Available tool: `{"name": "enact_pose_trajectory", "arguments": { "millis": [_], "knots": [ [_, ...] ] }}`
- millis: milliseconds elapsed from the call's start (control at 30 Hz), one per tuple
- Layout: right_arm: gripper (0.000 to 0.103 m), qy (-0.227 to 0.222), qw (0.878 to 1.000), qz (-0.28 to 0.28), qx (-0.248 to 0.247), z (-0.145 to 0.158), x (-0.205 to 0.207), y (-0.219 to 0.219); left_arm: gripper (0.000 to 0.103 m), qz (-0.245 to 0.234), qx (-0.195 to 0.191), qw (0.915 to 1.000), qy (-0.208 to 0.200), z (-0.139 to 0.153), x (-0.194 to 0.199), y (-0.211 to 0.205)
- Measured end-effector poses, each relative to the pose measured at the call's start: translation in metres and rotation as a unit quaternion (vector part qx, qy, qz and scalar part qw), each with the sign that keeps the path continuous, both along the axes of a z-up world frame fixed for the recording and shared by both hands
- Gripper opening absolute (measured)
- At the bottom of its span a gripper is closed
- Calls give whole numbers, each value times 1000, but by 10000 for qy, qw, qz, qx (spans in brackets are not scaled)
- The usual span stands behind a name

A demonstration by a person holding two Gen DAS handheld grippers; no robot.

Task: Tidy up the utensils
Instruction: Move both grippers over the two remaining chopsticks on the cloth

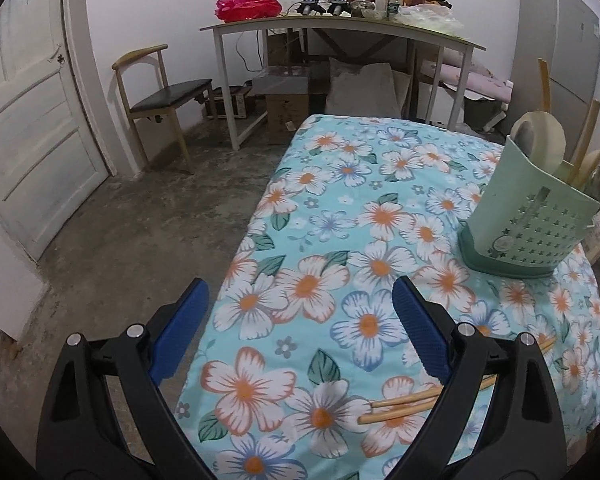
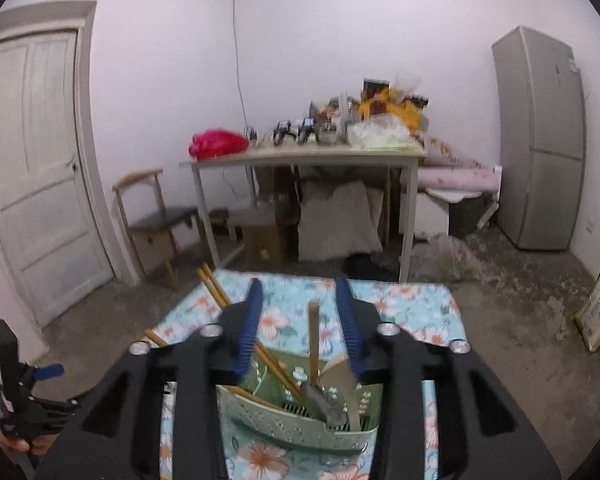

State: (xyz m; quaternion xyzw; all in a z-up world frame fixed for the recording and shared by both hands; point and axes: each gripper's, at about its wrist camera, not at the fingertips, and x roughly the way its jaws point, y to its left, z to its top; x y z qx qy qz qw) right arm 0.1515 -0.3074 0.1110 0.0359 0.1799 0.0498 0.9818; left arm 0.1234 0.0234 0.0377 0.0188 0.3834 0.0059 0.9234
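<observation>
While the right gripper (image 2: 300, 304) hovers directly above the pale green perforated plastic utensil holder (image 2: 300, 420), its blue-padded jaws stand apart with nothing pressed between them. A wooden stick rises between the jaws, but the pads do not touch it. Below the gripper, the holder already contains light wooden chopsticks (image 2: 276, 368), a metal spoon (image 2: 324, 402) and a flat pale utensil. Judged from this arrangement, one item has been deposited and that gripper is released.

The left gripper (image 1: 300, 316) is likewise released, its jaws wide apart and empty. It points down at the tabletop covered by a turquoise floral cloth (image 1: 340, 208). A pair of loose wooden chopsticks (image 1: 404, 402) lies flat on the cloth just below and to the right of its fingertips, partly hidden behind its right finger. From this gripper, the holder stands ahead and well to the right, near the cloth's far right edge.

The step in hand appears to be the pickup of the remaining pair. The next move calls for:

1. Drawing the left gripper back and rightward until the jaws straddle both sticks.
2. Closing across their width, not along their length.
3. Lifting them clear, tilting them toward upright, then lowering them into an open compartment.
</observation>
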Motion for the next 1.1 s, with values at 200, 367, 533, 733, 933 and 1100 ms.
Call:
{"name": "enact_pose_trajectory", "arguments": {
  "millis": [200, 367, 533, 733, 933, 1100],
  "knots": [
    [49, -538, 9985, -43, 27, 29, -37, -2, 89, 4, 82, 10000, -40, 2, 0, -3],
    [53, -874, 9955, 109, 362, 41, -78, -10, 89, -35, 130, 9999, -30, 1, 1, -5],
    [56, -617, 9929, 444, 912, 24, -102, -15, 89, -184, 92, 9998, -77, -1, 3, -9],
    [58, 877, 9761, 672, 1873, -58, -92, -11, 90, -573, -102, 9981, -179, -9, 1, -12],
    [58, 2923, 9248, 254, 2424, -179, -75, 22, 90, -971, -338, 9946, -104, -21, 4, -19],
    [58, 3595, 8844, 190, 2972, -228, -67, 35, 90, -1217, -436, 9916, -9, -31, 6, -22]
  ]
}}
